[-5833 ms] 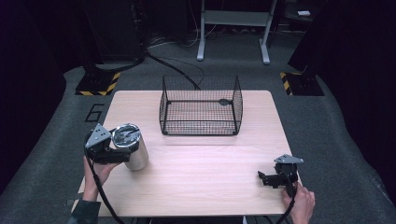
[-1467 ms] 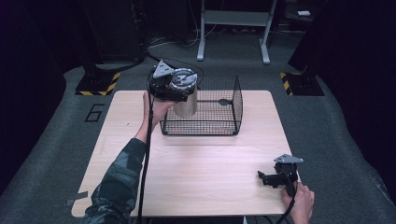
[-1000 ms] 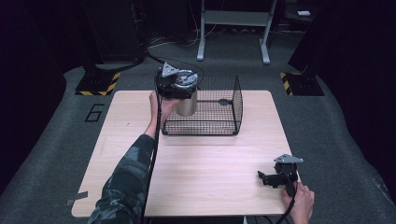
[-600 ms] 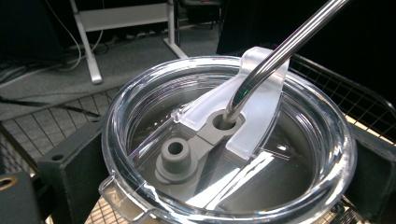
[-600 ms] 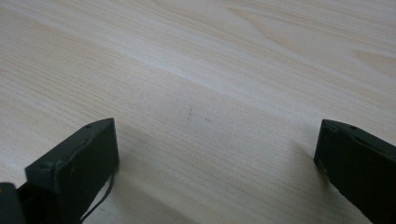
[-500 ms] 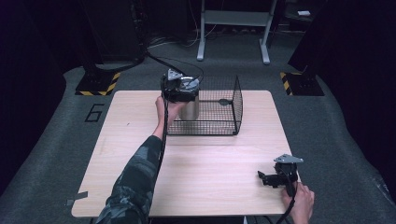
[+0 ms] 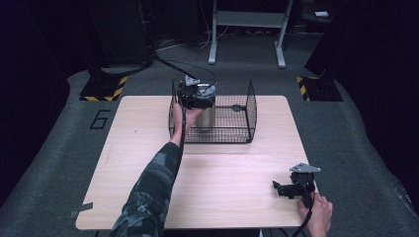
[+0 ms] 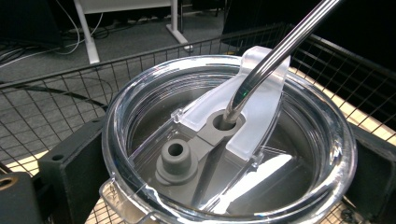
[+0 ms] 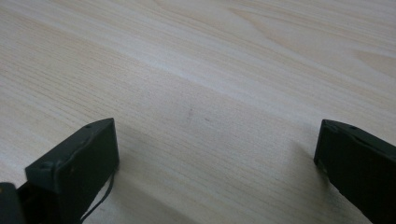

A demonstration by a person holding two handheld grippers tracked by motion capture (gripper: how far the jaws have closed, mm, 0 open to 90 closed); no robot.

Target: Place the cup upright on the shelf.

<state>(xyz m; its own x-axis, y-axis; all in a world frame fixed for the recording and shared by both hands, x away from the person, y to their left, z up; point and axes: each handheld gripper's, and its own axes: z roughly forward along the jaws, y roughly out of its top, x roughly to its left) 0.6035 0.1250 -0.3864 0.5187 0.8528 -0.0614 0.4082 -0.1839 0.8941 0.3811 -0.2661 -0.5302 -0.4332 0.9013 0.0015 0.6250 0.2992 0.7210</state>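
Observation:
A steel tumbler (image 7: 206,117) with a clear lid (image 8: 224,154) and a metal straw (image 8: 273,53) is inside the left part of the black wire basket (image 7: 245,111). My left gripper (image 7: 194,96) is shut on the tumbler just under its lid, one black finger (image 8: 70,163) on each side. Whether the tumbler rests on the basket floor is hidden. My right gripper (image 7: 279,189) lies open on the wooden table (image 7: 222,187) near the front right corner. Bare wood shows between its fingers (image 9: 79,158).
The basket stands at the table's back middle, and its wire walls (image 8: 56,102) closely surround the tumbler. A sleeved forearm (image 7: 153,187) stretches across the table's left half. Dark floor, a metal stand (image 7: 247,29) and striped bases (image 7: 101,89) lie beyond.
The left gripper has carried the tumbler right and down, from above the basket's left rim into the basket. The right gripper has stayed put.

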